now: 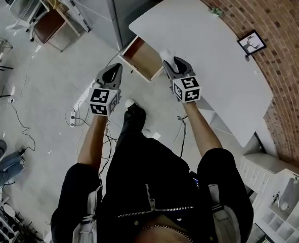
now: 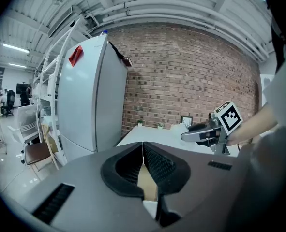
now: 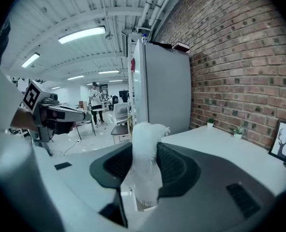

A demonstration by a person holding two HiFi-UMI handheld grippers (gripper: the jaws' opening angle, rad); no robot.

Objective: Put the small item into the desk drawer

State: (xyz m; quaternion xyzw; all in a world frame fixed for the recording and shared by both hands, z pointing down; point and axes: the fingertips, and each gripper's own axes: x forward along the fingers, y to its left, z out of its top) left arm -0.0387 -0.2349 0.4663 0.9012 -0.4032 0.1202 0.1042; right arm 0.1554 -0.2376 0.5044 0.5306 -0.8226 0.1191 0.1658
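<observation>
Pale concrete floor (image 1: pixel 48 135) is seen across the left of the head view, and a brick wall (image 1: pixel 286 85) runs down the right edge. One white desk (image 1: pixel 215 59) fills the upper right, with one wooden drawer (image 1: pixel 141 57) pulled open at its lower-left edge. One framed picture (image 1: pixel 251 42) and two potted plants (image 3: pixel 210 122) are noted on the wall side (plants small, detail unclear). Two grippers are counted. Left gripper (image 1: pixel 114 70), centre left beside the drawer, is closed with nothing between its jaws. Right gripper (image 3: pixel 145 153) is clamped on the one small white item (image 3: pixel 147 134), which is held just right of the drawer, over the desk edge.
</observation>
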